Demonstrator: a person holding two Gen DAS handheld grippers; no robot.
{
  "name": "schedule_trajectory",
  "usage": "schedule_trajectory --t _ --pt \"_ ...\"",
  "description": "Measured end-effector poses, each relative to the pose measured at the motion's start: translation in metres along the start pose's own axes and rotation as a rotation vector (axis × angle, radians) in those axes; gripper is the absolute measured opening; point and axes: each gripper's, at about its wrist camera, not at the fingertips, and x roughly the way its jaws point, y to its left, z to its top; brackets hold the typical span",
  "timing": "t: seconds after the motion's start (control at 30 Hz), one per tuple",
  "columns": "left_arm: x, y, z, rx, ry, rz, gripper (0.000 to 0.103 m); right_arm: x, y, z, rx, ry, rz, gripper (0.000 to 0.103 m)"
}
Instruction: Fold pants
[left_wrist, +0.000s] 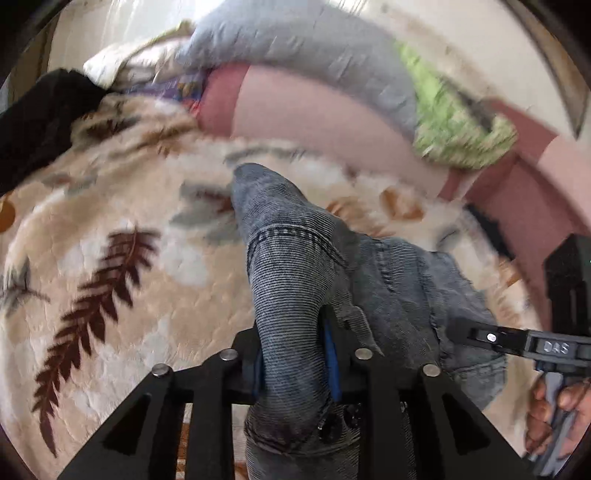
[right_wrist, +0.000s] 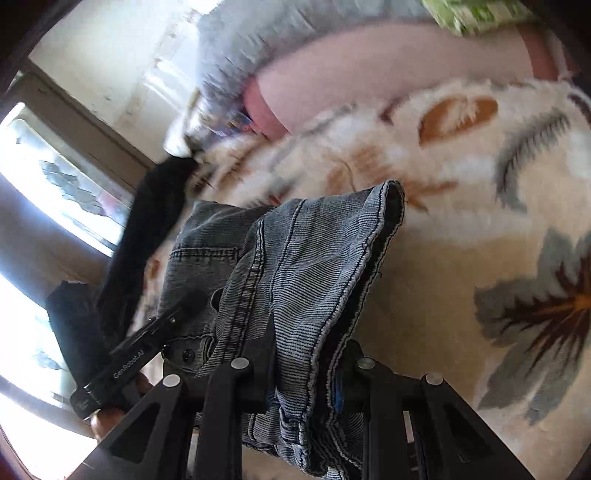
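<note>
The grey-blue denim pants (left_wrist: 291, 280) hang bunched above a floral blanket (left_wrist: 110, 229). My left gripper (left_wrist: 295, 365) is shut on a thick fold of the denim, which runs up between its blue-padded fingers. My right gripper (right_wrist: 306, 373) is shut on the hemmed edge of the pants (right_wrist: 295, 258), with stitched seams and a button visible. Each gripper shows in the other's view: the right one in the left wrist view (left_wrist: 517, 343) at the right edge, the left one in the right wrist view (right_wrist: 147, 343) at lower left.
A beige plush blanket with leaf prints (right_wrist: 480, 221) covers the bed. A pink bolster (left_wrist: 314, 107), a grey pillow (left_wrist: 295, 40) and a green cloth (left_wrist: 454, 118) lie at the far side. A black garment (left_wrist: 40, 118) lies at the left. A window (right_wrist: 44, 173) is at left.
</note>
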Motion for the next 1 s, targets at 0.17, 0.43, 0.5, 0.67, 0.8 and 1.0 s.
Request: schedule_trajectory --t 0.17,0.43,0.5,0.67,0.8,1.0 --pt "-0.014 0.002 -0.004 -0.021 0.001 0.050 0.069 -0.012 -0.008 -0.007 0.016 0.011 -0.066 0.045" --pt "-0.065 -0.009 -0.022 -0.025 -0.069 0.128 0.079 -0.053 0.035 -0.027 -0.177 -0.096 -0.131 0.064" --pt "-0.049 -0.009 -0.033 -0.017 0.003 0.158 0.079 -0.028 0.027 -0.035 -0.172 -0.018 -0.181 0.064" --pt "-0.040 0.001 -0.041 -0.047 0.060 0.157 0.080 -0.018 0.012 -0.038 -0.124 0.055 -0.233 0.071" --pt "-0.065 -0.002 -0.029 -0.043 -0.085 0.176 0.080 -0.048 0.030 -0.010 -0.170 -0.030 -0.243 0.071" --pt "-0.022 -0.004 -0.044 0.008 0.066 0.219 0.080 -0.018 0.058 0.064 -0.207 -0.087 -0.300 0.072"
